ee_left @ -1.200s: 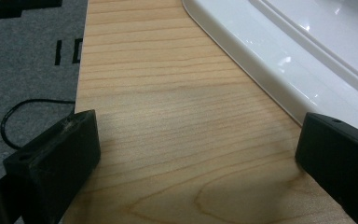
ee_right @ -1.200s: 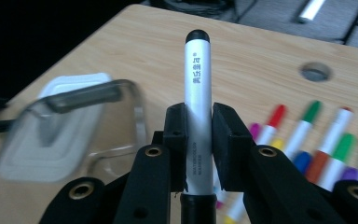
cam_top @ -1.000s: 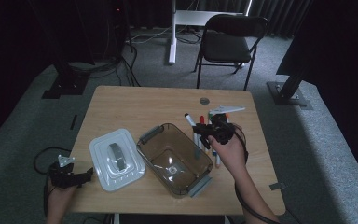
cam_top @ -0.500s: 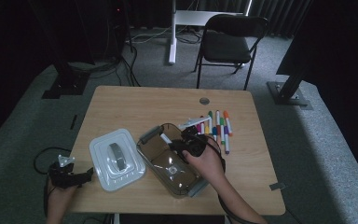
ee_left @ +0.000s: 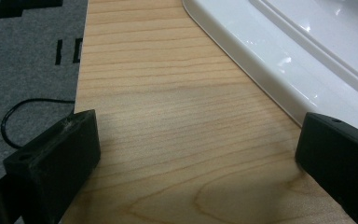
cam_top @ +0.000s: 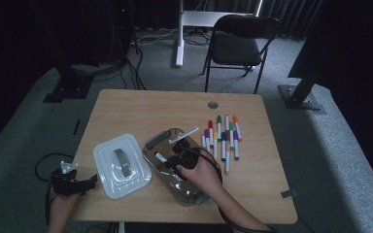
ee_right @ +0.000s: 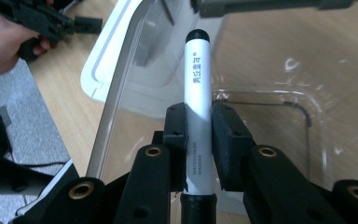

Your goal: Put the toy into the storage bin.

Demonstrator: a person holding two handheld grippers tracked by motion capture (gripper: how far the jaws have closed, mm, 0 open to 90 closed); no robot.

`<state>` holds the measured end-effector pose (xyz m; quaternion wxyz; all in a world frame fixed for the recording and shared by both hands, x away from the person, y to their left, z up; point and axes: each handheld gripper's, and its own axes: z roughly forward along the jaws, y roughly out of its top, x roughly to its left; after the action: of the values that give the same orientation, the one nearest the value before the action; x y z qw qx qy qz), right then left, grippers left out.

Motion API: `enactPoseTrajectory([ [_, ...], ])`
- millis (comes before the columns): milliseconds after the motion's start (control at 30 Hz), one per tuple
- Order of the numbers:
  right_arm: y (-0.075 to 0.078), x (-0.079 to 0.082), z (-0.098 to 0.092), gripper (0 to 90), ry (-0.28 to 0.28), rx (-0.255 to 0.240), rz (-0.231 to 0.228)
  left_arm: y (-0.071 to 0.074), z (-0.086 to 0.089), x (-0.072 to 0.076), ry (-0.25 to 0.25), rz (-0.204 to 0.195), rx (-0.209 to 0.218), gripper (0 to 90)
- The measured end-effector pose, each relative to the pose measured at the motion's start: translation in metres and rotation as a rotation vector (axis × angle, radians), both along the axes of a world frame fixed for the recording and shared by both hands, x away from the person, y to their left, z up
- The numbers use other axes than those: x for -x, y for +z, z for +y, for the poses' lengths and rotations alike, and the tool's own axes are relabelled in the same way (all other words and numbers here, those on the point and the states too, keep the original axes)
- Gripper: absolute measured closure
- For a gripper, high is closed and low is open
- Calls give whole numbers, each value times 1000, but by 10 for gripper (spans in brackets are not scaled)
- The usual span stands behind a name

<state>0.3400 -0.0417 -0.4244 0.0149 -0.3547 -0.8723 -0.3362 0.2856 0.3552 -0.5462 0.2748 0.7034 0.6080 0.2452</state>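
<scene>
**Marker held over clear box at wooden desk**

A white-barrelled marker (ee_right: 198,112) with a black cap and printed lettering on its side points out from the right gripper (ee_right: 199,122), its capped tip inside the clear plastic box (cam_top: 194,193) that sits near the desk's front edge, slightly right of centre. In the high view the marker (cam_top: 161,157) lies over the box's left half. A row of coloured markers (cam_top: 222,136) lies on the desk (cam_top: 141,107) just beside the box, toward the right edge. The box's white lid (cam_top: 121,166), with a grey handle, rests flat just left of the box, near the front-left corner. The desk is pale wood grain, standing on grey carpet; a black folding chair (cam_top: 238,46) stands beyond the far edge in a dark room. The right gripper's jaws are clamped on the marker's barrel, one pad on each side. The left gripper (cam_top: 70,183) sits at the front-left corner, its jaws spread wide over bare wood with nothing between them, the lid's rim beside one jaw.
</scene>
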Motion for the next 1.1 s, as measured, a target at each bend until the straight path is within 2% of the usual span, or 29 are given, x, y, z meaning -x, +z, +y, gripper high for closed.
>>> enactPoseTrajectory([
  [100,-6,-1,7,765,29,17,24,0,0,0,0,0,0,5],
  [133,-9,-2,11,765,43,39,30,0,0,0,0,0,0,4],
  [200,-11,-3,13,765,45,47,40,0,0,0,0,0,0,5],
  [233,-15,-5,16,765,60,54,79,0,0,0,0,0,-1,5],
  [267,-15,-5,16,765,60,54,79,0,0,0,0,0,-1,5],
  [333,-21,-8,22,765,69,78,116,0,0,0,-1,1,-1,4],
  [400,-25,-9,25,764,76,107,126,0,0,0,-2,1,-3,5],
  [467,-27,-10,27,764,77,116,131,0,0,0,-2,1,-3,5],
  [500,-31,-11,30,764,107,153,150,0,0,0,-2,1,0,5],
  [600,-36,-14,33,764,123,192,182,0,0,0,-3,0,0,4],
  [667,-37,-14,34,764,121,194,181,0,0,0,-3,0,0,5],
  [700,-41,-16,37,764,131,234,196,0,0,0,-3,1,1,4],
  [767,-43,-17,38,764,129,239,204,0,0,0,-3,1,0,5],
  [800,-45,-18,39,764,137,258,212,0,0,0,-3,0,0,5],
  [900,-50,-20,40,763,144,276,248,0,0,0,-3,0,0,5],
  [1100,-56,-20,42,761,167,313,253,0,0,0,-3,1,0,5],
])
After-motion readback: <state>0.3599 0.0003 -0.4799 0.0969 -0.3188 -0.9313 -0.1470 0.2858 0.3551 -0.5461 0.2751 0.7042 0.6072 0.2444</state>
